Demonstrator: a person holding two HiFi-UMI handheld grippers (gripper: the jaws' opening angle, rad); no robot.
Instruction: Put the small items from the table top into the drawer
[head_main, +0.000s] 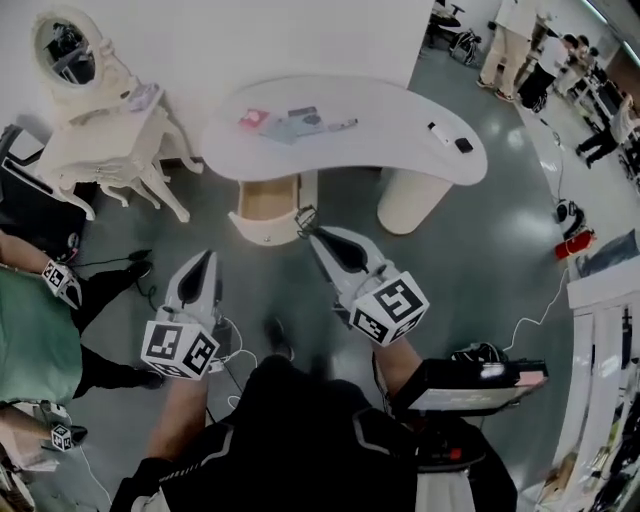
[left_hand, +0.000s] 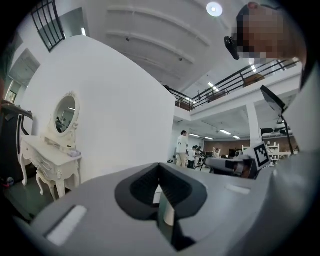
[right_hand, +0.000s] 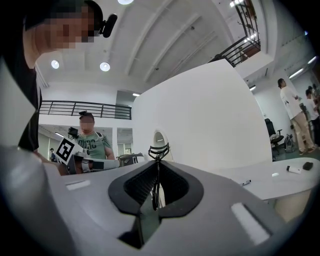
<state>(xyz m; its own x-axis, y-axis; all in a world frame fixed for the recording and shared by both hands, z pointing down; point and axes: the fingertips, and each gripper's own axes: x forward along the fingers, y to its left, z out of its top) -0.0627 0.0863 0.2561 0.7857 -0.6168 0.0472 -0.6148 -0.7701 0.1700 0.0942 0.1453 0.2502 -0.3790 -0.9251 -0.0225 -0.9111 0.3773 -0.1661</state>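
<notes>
My right gripper is shut on a black eyelash curler, which sticks up out of the closed jaws. It hangs just in front of the open wooden drawer under the white curved table. On the table top lie a pink item, grey-blue cards, a pen, a small white item and a small black item. My left gripper hangs lower left of the drawer, jaws together with nothing in them.
A white dressing table with an oval mirror stands at the left. A person in a green shirt is close on my left, holding marker-cube grippers. Cables run over the floor, and shelving lines the right side.
</notes>
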